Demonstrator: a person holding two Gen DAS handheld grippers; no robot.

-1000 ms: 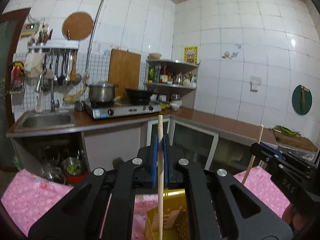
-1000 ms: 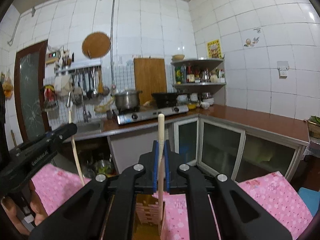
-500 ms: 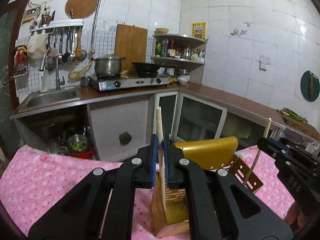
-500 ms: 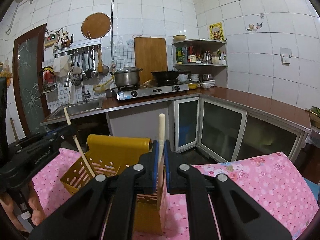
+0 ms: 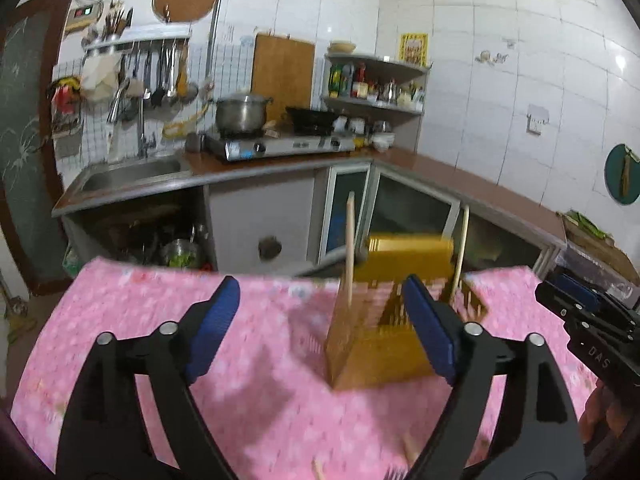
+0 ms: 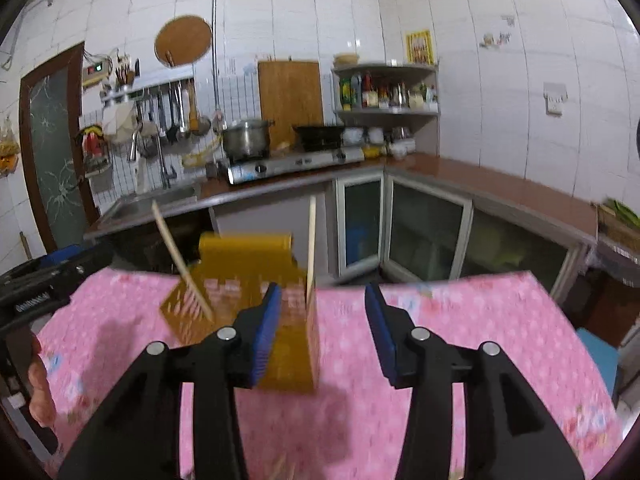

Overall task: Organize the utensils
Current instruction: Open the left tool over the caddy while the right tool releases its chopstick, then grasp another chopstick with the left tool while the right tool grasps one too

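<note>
the left gripper [image 5: 324, 320] has its jaws opening wide, with nothing pressed between the blue pads [image 5: 218, 314]. the yellow utensil holder [image 5: 384, 336] stands on the bench under a pink flowered cloth [image 5: 248, 400], just beyond and right of that gripper's middle. the left wrist view shows two wooden chopsticks standing in it: one [image 5: 349, 248] near its left corner, almost upright, the other [image 5: 461, 248] at its far right side. the same view catches the right gripper [image 5: 580, 312] at the right edge.

from the right wrist, the right gripper [image 6: 320, 312] shows its jaws opening too, nothing gripped. here the holder [image 6: 288, 344] sits left of centre, one chopstick [image 6: 311, 248] upright, the other [image 6: 180, 256] leaning left. only this view shows a hand [image 6: 38, 392] below the left gripper [image 6: 48, 280] at the left edge.
</note>
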